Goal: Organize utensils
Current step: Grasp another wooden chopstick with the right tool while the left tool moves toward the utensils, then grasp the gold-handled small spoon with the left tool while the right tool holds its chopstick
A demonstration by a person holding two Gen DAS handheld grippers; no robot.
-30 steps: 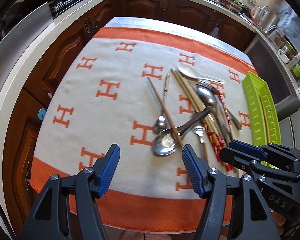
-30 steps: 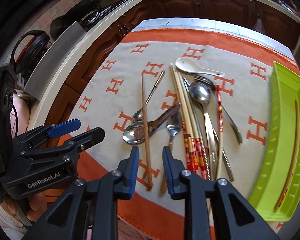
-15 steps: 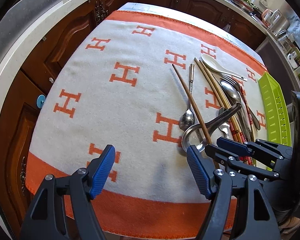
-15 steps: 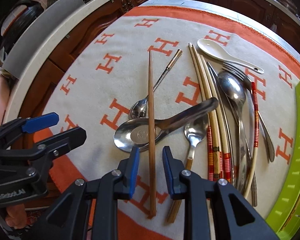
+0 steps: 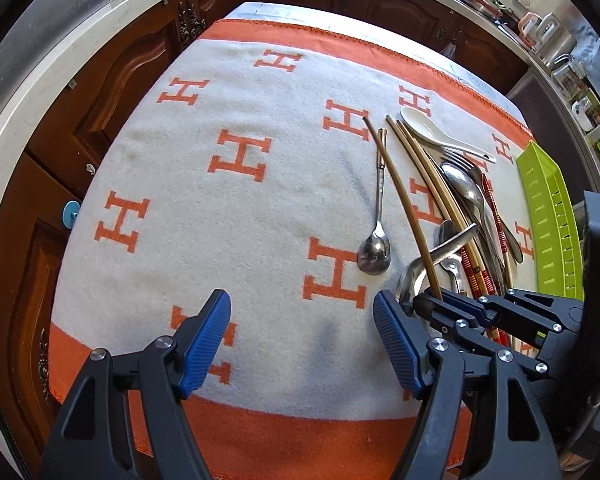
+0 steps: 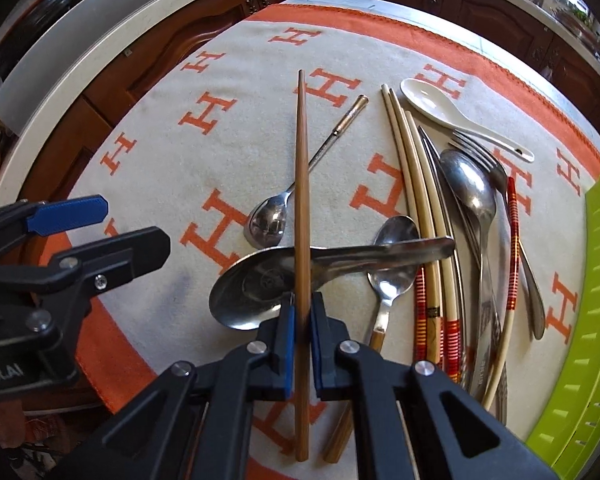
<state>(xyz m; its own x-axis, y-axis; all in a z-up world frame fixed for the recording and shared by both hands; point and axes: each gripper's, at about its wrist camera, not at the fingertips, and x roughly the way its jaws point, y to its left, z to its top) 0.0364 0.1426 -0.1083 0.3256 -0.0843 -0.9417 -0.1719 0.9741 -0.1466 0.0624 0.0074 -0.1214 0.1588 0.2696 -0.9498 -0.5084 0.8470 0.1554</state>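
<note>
Right gripper [image 6: 301, 324]: we see its blue pads pressed onto the brown wooden chopstick [image 6: 302, 184]; the jaws have just been closing, with that chopstick between them.
Left gripper [image 5: 302, 338]: we see its jaws spread wide, nothing between them, hovering over bare cloth at the near left of the utensil pile.
Brown wooden chopstick: pinched towards its near end; it runs from the near orange border away across the cloth, lying over the bowl of the large steel serving spoon [image 6: 260, 284].
Large steel serving spoon: bowl at near left, handle reaching right across the pale chopsticks [image 6: 416, 184].
Small teaspoon [image 6: 276, 216]: just left of the brown chopstick, its thin handle crossing under it and pointing far right.
Pile to the right: we make out a white ceramic soup spoon [image 6: 440, 108] at the far end, a fork [image 6: 484, 160], a steel tablespoon [image 6: 470, 188] and red-banded chopsticks [image 6: 512, 240], overlapping one another.
Green tray [image 6: 588, 320]: at the right edge of the table, apart from the pile; whether it holds anything we cannot tell.
Cloth [image 5: 240, 220]: cream with orange H marks and an orange border, under all the utensils.
</note>
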